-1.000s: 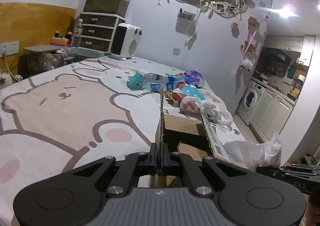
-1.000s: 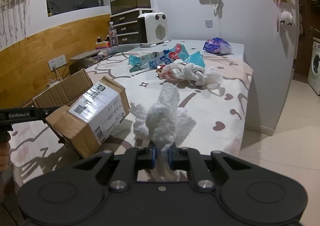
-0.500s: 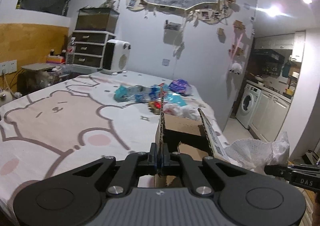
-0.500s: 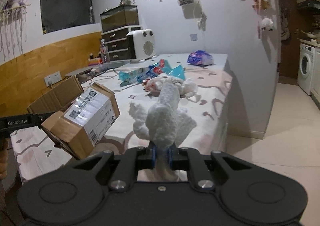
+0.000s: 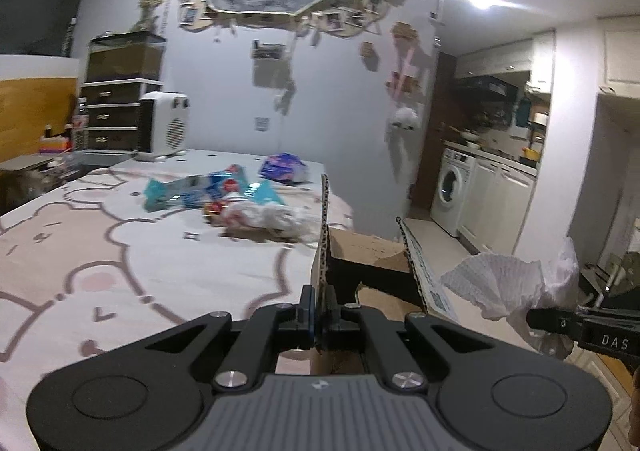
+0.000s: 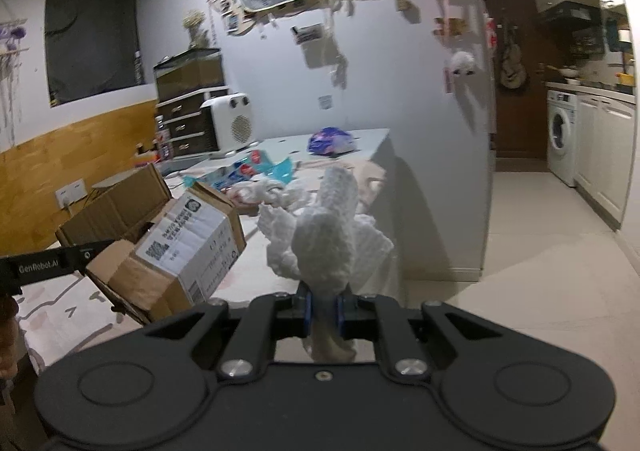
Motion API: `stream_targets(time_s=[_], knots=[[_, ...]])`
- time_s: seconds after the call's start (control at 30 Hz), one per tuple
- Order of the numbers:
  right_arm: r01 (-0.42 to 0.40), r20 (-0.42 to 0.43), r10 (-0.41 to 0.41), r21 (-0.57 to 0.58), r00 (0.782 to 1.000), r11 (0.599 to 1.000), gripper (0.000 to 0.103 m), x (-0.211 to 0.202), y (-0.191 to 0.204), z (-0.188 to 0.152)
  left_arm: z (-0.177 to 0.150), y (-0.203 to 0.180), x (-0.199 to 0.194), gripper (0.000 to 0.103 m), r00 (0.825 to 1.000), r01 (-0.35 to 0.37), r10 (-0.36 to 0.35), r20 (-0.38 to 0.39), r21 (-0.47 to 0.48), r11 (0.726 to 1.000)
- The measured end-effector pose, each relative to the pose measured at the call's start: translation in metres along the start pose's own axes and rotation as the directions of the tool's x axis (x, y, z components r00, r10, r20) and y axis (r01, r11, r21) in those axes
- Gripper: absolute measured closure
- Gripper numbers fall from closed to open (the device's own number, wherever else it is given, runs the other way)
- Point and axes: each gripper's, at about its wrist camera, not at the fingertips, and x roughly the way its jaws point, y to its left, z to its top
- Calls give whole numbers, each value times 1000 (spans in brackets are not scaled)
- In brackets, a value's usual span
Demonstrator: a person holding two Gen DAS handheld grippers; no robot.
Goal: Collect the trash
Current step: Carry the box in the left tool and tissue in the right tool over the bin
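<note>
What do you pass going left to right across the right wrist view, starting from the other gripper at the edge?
left gripper → cardboard box → crumpled white paper towel held in the right gripper → washing machine

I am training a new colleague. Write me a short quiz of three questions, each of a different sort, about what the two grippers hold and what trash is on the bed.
1. True or false: the left gripper is shut on a flap of the cardboard box.
2. What does the right gripper hold? A) a plastic bottle B) a wad of white paper towel C) a blue wrapper
3. Fill in: the purple packet lies on the bed, nearer the ___ wall than the blue wrappers.

Key
1. True.
2. B; the jaws are closed on its lower end.
3. Far.
</note>
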Motion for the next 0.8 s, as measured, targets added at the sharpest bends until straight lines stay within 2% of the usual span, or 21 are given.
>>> stream_targets(time_s=[0.4, 0.6, 0.8], knots=[[109, 13, -110, 64, 994, 992, 91, -38, -63, -19, -21, -75, 26, 101, 994, 98, -96, -50, 40, 994], [168, -8, -168, 112, 986, 979, 91, -46, -97, -38, -42, -105, 52, 101, 986, 134, -129, -108, 43, 990], [228, -64, -220, 156, 973, 961, 91, -34, -130, -61, -66, -128, 88, 101, 973, 144, -133, -187, 47, 988]])
